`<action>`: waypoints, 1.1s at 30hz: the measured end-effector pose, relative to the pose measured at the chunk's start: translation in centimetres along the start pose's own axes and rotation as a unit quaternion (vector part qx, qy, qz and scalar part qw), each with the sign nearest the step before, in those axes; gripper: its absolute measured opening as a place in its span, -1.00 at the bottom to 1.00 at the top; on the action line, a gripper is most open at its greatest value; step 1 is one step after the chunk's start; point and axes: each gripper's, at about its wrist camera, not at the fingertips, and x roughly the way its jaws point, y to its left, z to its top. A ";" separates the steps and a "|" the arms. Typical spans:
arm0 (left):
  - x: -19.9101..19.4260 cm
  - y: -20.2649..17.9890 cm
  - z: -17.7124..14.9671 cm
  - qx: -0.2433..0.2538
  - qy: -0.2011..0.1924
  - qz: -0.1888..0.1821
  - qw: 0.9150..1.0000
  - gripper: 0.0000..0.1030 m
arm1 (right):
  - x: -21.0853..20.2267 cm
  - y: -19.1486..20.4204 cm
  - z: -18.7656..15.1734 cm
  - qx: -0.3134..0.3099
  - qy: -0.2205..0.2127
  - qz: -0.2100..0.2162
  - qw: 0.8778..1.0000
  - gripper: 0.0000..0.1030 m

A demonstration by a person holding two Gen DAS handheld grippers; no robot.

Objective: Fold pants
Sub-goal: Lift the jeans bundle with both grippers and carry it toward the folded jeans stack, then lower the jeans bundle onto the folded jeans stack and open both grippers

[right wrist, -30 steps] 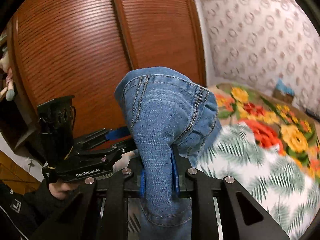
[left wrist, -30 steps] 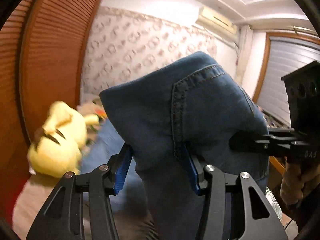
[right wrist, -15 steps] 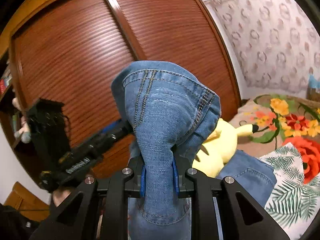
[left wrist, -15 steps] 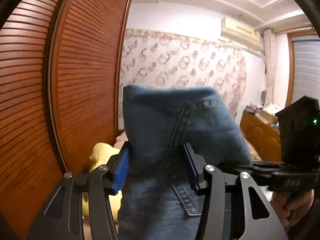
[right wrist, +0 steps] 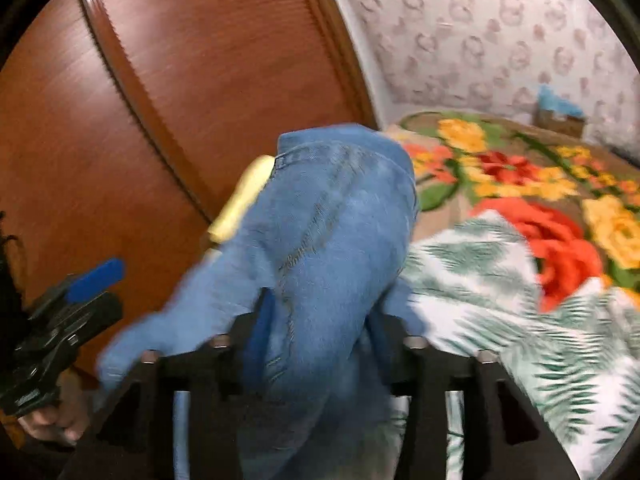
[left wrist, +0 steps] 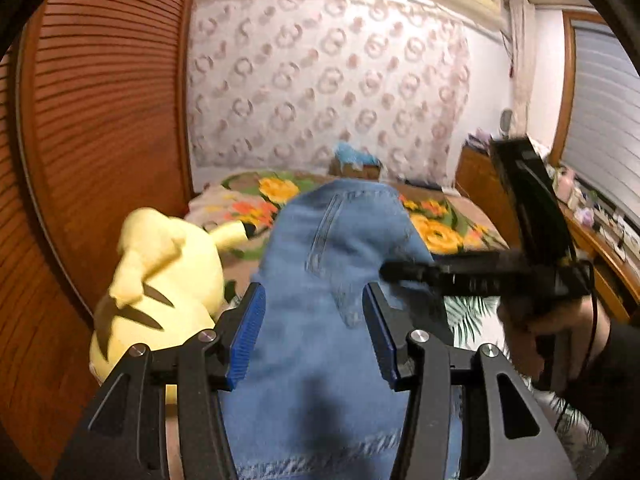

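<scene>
Both cameras have tipped down since the earlier frames, so the flowered bed now fills the background where wardrobe and ceiling did, and the right gripper, a second ago pinched tight on the denim, has its jaws opening with the cloth still bunched between them; the blur hides whether the pads still press. At far left of the left wrist view stands the slatted brown wardrobe, and just right of it a yellow plush toy sits against the bed's edge, close beside the left gripper. That gripper's blue pads hold a thick fold of the jeans at a middling width, the fabric humped up above them and hiding the middle of the bed. Behind lies the floral blanket, with a small box at the patterned wall. At right, a hand carries the other gripper across the frame, over a palm-leaf sheet.
</scene>
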 end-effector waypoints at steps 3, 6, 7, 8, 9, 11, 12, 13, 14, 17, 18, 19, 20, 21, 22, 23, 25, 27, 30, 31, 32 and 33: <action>0.3 -0.2 -1.0 0.005 0.021 -0.004 1.000 0.00 | -0.5 -0.5 0.4 -0.018 -0.003 -0.059 0.998 0.24; -0.1 -0.5 -1.8 0.001 0.032 -0.007 0.999 0.00 | -2.1 0.5 0.9 -0.040 -0.036 -0.092 0.994 0.25; -0.2 -0.6 -2.2 0.000 0.035 -0.008 0.999 0.00 | -2.8 1.9 0.8 -0.049 -0.053 -0.097 0.993 0.24; -0.3 -0.9 -2.3 0.000 0.037 -0.007 0.999 0.00 | -3.3 2.8 1.1 -0.063 -0.071 -0.095 0.991 0.08; -0.4 -0.9 -2.6 0.000 0.040 -0.005 0.999 0.00 | -4.3 4.0 0.3 -0.077 -0.082 -0.086 0.990 -0.01; -0.3 -1.0 -3.0 -0.003 0.046 -0.002 0.999 0.00 | -3.7 5.9 0.2 -0.114 -0.087 -0.073 0.987 -0.22; -0.2 -1.0 -3.3 -0.005 0.049 0.002 0.999 0.00 | -3.2 6.5 -0.1 -0.122 -0.077 -0.078 0.986 -0.30; -0.2 -0.9 -3.7 -0.007 0.053 0.005 0.999 0.00 | -1.8 6.6 -0.2 -0.123 -0.058 -0.086 0.987 -0.38; 0.0 -0.8 -4.1 -0.009 0.055 0.007 0.998 0.00 | -0.8 6.3 -0.4 -0.121 -0.044 -0.099 0.987 -0.39; -0.7 -0.7 -4.5 -0.017 0.057 0.010 0.998 0.00 | 1.7 4.7 -1.0 -0.090 -0.013 -0.115 0.989 -0.39; -1.4 -1.0 -4.4 -0.015 0.049 0.008 0.999 0.00 | 1.7 4.4 -0.9 -0.074 -0.015 -0.111 0.991 -0.39; -1.9 -1.4 -4.0 -0.014 0.043 0.005 0.999 0.00 | 0.9 4.3 -1.1 -0.058 -0.021 -0.104 0.993 -0.39; -2.6 -1.8 -3.8 -0.014 0.039 0.000 0.999 0.00 | 0.5 4.8 -0.1 -0.054 -0.025 -0.105 0.993 -0.39; -3.1 -2.2 -3.7 -0.011 0.035 -0.003 0.999 0.00 | -0.6 5.4 -0.4 -0.058 -0.030 -0.112 0.992 -0.39; -3.8 -2.8 -3.5 -0.006 0.029 -0.005 1.000 0.00 | -1.8 6.2 -1.1 -0.063 -0.036 -0.118 0.990 -0.39; -4.2 -3.1 -3.5 -0.003 0.024 -0.006 1.000 0.00 | -3.3 6.7 -2.0 -0.067 -0.045 -0.123 0.989 -0.39; -5.4 -4.1 -3.4 0.004 0.013 -0.012 1.000 0.00 | -5.3 7.6 -3.4 -0.066 -0.062 -0.125 0.988 -0.39; -6.7 -5.0 -3.5 0.008 0.006 -0.021 1.000 0.03 | -7.9 8.6 -4.7 -0.061 -0.074 -0.126 0.987 -0.39; -8.4 -6.3 -3.9 0.014 -0.005 -0.033 0.999 0.05 | -10.3 9.4 -8.3 -0.060 -0.089 -0.130 0.986 -0.39; -9.0 -6.7 -4.1 0.016 -0.008 -0.037 0.999 0.09 | -11.1 9.8 -9.4 -0.057 -0.095 -0.129 0.985 -0.39; -9.4 -6.9 -4.3 0.017 -0.010 -0.039 0.999 0.29 | -11.6 10.3 -10.0 -0.056 -0.099 -0.127 0.985 -0.39; -10.0 -7.3 -4.6 0.018 -0.014 -0.042 0.999 0.41 | -12.2 10.7 -10.5 -0.056 -0.103 -0.127 0.985 -0.39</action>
